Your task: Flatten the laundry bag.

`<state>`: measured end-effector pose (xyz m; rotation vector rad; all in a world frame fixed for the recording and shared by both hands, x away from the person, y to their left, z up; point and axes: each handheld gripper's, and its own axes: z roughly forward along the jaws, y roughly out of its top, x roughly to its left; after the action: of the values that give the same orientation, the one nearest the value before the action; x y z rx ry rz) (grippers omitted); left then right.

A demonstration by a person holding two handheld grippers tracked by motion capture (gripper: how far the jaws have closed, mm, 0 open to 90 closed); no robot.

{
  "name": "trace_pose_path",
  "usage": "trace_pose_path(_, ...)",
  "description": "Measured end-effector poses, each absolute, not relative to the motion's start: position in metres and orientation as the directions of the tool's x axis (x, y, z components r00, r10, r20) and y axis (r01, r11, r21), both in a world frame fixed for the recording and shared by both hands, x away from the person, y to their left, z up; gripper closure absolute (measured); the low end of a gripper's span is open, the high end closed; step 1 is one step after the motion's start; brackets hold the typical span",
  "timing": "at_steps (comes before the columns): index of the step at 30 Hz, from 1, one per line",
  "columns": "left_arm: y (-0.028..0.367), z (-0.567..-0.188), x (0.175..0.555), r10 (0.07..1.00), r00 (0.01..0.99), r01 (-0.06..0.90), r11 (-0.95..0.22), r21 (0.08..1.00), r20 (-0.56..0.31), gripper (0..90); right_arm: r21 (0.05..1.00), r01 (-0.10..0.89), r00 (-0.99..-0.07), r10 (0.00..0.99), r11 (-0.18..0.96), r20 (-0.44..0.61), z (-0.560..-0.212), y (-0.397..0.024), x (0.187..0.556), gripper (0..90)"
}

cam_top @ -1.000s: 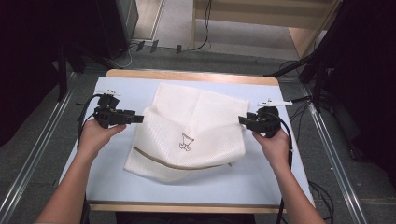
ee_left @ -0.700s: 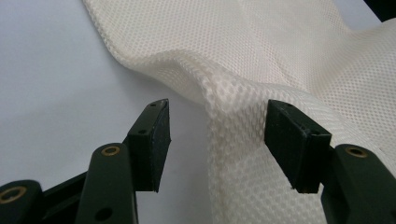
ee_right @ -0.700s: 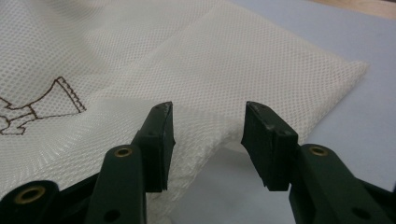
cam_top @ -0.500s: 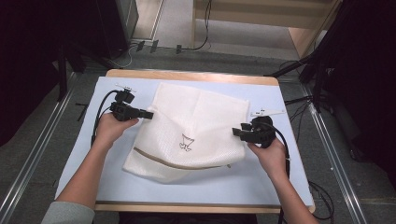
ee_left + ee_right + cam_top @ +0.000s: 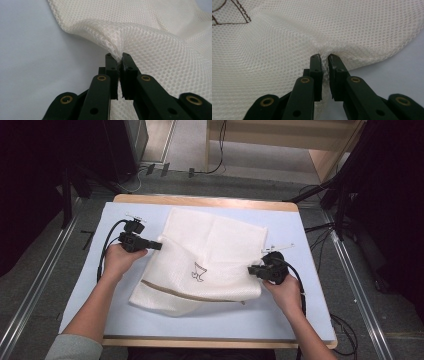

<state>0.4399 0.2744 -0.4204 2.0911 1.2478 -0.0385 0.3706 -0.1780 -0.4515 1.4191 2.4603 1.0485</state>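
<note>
A white mesh bag (image 5: 210,250) with a small brown drawing (image 5: 198,271) lies flat on a pale blue mat (image 5: 290,320). My left gripper (image 5: 159,246) sits at the bag's left edge. Its jaws have just been closing, and in the left gripper view they (image 5: 115,56) pinch a raised fold of mesh (image 5: 162,37). My right gripper (image 5: 251,269) is at the bag's right edge. Its jaws have also just been closing, and in the right gripper view they (image 5: 324,57) squeeze a pucker of mesh (image 5: 287,45) near the hem.
The mat covers a wooden table (image 5: 200,200) whose far edge shows beyond it. Bare mat lies to the left and right of the bag and along the near side. Cables (image 5: 105,250) trail from both grippers. Dark frames and rails flank the table.
Both grippers have come inward onto the bag's edges and shut on the mesh. The right hand has also moved nearer to me.
</note>
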Motion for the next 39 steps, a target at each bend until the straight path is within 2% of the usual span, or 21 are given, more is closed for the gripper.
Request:
trace_pose_path(3, 0.276, -0.421, 0.441, 0.775, 0.536, 0.780, -0.305, 0.547, -0.333, 86.9, 0.611, 0.715, -0.562, 0.799, 0.339, 0.214, -0.454, -0.175, 0.373, 86.1)
trace_pose_path(13, 0.301, -0.423, 0.440, 0.821, 0.459, 0.800, -0.217, 0.559, -0.339, 87.0, 0.656, 0.678, -0.555, 0.817, 0.332, 0.160, -0.450, -0.164, 0.403, 87.3)
trace_pose_path(25, 0.322, -0.428, 0.438, 0.848, 0.404, 0.814, -0.161, 0.559, -0.344, 84.8, 0.693, 0.653, -0.556, 0.815, 0.304, 0.166, -0.454, -0.143, 0.452, 86.9)
trace_pose_path(28, 0.322, -0.427, 0.437, 0.847, 0.409, 0.809, -0.164, 0.565, -0.340, 78.6, 0.691, 0.661, -0.553, 0.812, 0.293, 0.185, -0.453, -0.141, 0.458, 82.1)
trace_pose_path(33, 0.324, -0.417, 0.428, 0.843, 0.422, 0.781, -0.151, 0.606, -0.333, 54.5, 0.710, 0.634, -0.562, 0.813, 0.307, 0.150, -0.438, -0.145, 0.448, 66.8)
trace_pose_path(35, 0.327, -0.412, 0.422, 0.837, 0.431, 0.774, -0.150, 0.616, -0.338, 49.4, 0.720, 0.618, -0.571, 0.810, 0.315, 0.135, -0.430, -0.148, 0.440, 63.9)
trace_pose_path(39, 0.329, -0.403, 0.405, 0.830, 0.449, 0.756, -0.155, 0.636, -0.331, 45.8, 0.752, 0.584, -0.589, 0.797, 0.306, 0.133, -0.416, -0.153, 0.419, 60.8)
